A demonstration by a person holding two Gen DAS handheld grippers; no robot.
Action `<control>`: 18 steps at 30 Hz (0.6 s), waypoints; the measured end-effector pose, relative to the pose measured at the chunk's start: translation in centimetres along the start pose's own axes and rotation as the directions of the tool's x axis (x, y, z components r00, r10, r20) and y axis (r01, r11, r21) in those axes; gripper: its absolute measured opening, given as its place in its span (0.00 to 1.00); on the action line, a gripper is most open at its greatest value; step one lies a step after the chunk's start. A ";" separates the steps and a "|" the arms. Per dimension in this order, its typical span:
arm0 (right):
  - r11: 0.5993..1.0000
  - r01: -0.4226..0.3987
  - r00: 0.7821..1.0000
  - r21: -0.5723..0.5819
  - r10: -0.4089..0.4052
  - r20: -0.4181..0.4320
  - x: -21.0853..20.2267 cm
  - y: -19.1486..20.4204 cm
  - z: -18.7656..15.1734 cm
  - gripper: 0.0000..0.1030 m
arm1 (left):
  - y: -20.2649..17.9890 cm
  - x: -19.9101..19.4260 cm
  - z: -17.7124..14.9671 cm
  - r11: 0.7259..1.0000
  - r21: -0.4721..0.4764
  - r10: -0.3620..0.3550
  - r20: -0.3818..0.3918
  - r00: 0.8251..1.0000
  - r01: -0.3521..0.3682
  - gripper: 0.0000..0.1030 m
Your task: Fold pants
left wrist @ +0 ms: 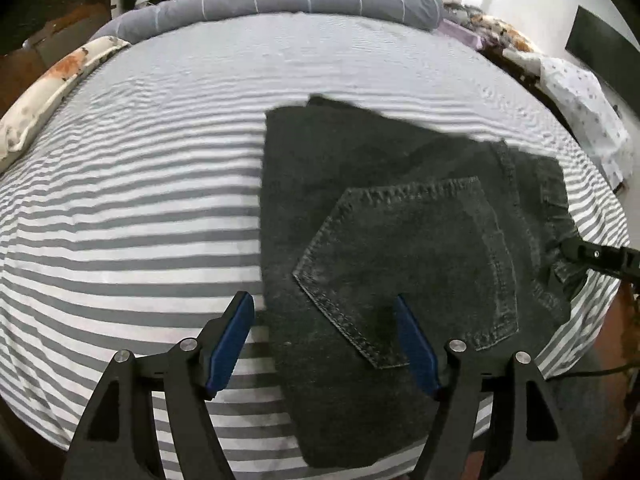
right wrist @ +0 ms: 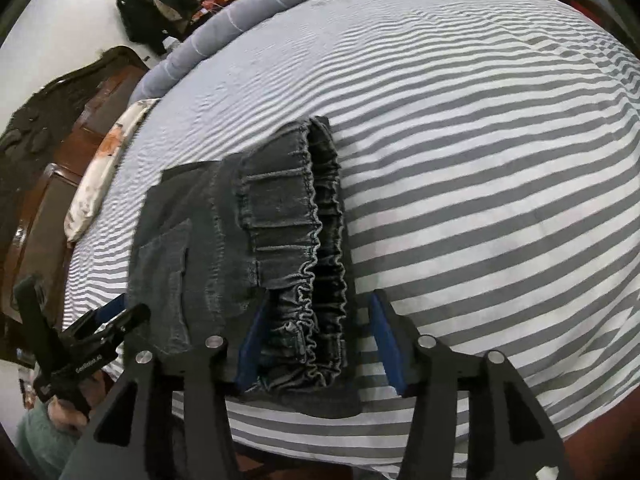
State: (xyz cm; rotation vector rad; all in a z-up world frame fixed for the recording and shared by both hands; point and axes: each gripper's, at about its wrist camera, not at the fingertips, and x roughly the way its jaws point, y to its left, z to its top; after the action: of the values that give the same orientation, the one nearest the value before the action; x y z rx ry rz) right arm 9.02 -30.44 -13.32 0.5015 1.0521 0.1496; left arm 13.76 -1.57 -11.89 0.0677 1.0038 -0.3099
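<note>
Dark grey denim pants (left wrist: pixel 400 208) lie folded on the striped bed, back pocket (left wrist: pixel 404 264) up. My left gripper (left wrist: pixel 324 312) is open, just above the pants' near left edge, holding nothing. In the right wrist view the pants (right wrist: pixel 240 232) show their gathered elastic waistband (right wrist: pixel 312 280). My right gripper (right wrist: pixel 320 312) is open, its blue pads on either side of the waistband end. The right gripper's tip (left wrist: pixel 580 252) shows at the pants' right edge in the left wrist view. The left gripper (right wrist: pixel 104 320) shows at the left in the right wrist view.
The bed has a grey-and-white striped sheet (left wrist: pixel 140 208). A rolled grey blanket (left wrist: pixel 280 0) lies along the far edge. A floral pillow (left wrist: pixel 52 84) lies at the far left. A wooden headboard (right wrist: pixel 48 152) stands beyond it. The near bed edge is just below the grippers.
</note>
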 end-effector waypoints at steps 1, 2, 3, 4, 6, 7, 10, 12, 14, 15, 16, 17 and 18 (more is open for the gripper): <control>1.000 -0.018 1.000 -0.007 0.018 -0.011 0.0 0.0 0.1 0.47 | 0.4 -0.4 0.1 1.000 -0.009 -0.029 0.015 0.999 0.029 0.70; 0.999 -0.032 0.999 -0.012 0.032 -0.023 0.1 -0.1 0.1 0.48 | 0.9 -0.9 0.2 0.997 -0.024 -0.067 0.028 0.997 0.067 0.70; 0.998 -0.062 0.998 -0.018 0.062 -0.027 0.0 -0.2 0.2 0.48 | 1.2 -1.2 0.4 0.995 -0.034 -0.093 0.033 0.995 0.094 0.70; 0.995 -0.098 0.995 -0.015 0.097 -0.034 0.0 -0.5 0.3 0.48 | 1.7 -1.4 0.5 0.993 -0.047 -0.111 0.038 0.993 0.112 0.70; 0.993 -0.120 0.992 -0.001 0.120 -0.047 0.2 -0.9 0.5 0.49 | 2.6 -1.3 0.8 0.987 -0.077 -0.136 0.033 0.990 0.138 0.70; 0.993 -0.119 0.992 -0.008 0.119 -0.045 0.2 -0.9 0.5 0.49 | 2.9 -1.2 0.8 0.985 -0.087 -0.149 0.029 0.988 0.151 0.70; 0.992 -0.125 0.991 -0.028 0.123 -0.045 0.3 -1.1 1.0 0.56 | 3.6 -0.3 0.9 0.975 -0.116 -0.189 -0.003 0.982 0.187 0.70; 0.988 -0.150 0.988 -0.021 0.149 -0.049 0.5 -1.7 1.3 0.56 | 3.3 0.4 0.9 0.972 -0.135 -0.199 -0.027 0.980 0.193 0.70; 0.984 -0.176 0.983 -0.004 0.176 -0.056 1.0 -2.4 1.7 0.56 | 3.7 1.2 0.6 0.966 -0.158 -0.216 -0.046 0.975 0.206 0.70; 0.980 -0.201 0.978 0.001 0.201 -0.057 1.3 -2.8 2.0 0.56 | 3.9 1.4 0.5 0.964 -0.161 -0.221 -0.045 0.974 0.211 0.70; 0.976 -0.218 0.974 0.007 0.219 -0.060 1.6 -3.2 2.1 0.56 | 4.0 1.6 0.6 0.963 -0.158 -0.228 -0.041 0.973 0.219 0.70; 0.971 -0.239 0.969 0.007 0.239 -0.064 1.8 -3.4 2.2 0.56 | 4.0 1.7 0.7 0.963 -0.149 -0.232 -0.034 0.972 0.225 0.71; 0.963 -0.270 0.961 0.000 0.270 -0.063 2.0 -3.5 2.4 0.56 | 4.0 1.9 1.0 0.963 -0.139 -0.236 -0.034 0.971 0.229 0.71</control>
State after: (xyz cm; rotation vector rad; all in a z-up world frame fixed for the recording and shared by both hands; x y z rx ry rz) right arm 11.66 -33.59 -15.55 0.6352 1.0401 0.4140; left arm 16.63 1.60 -13.33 -0.1666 1.0821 -0.4564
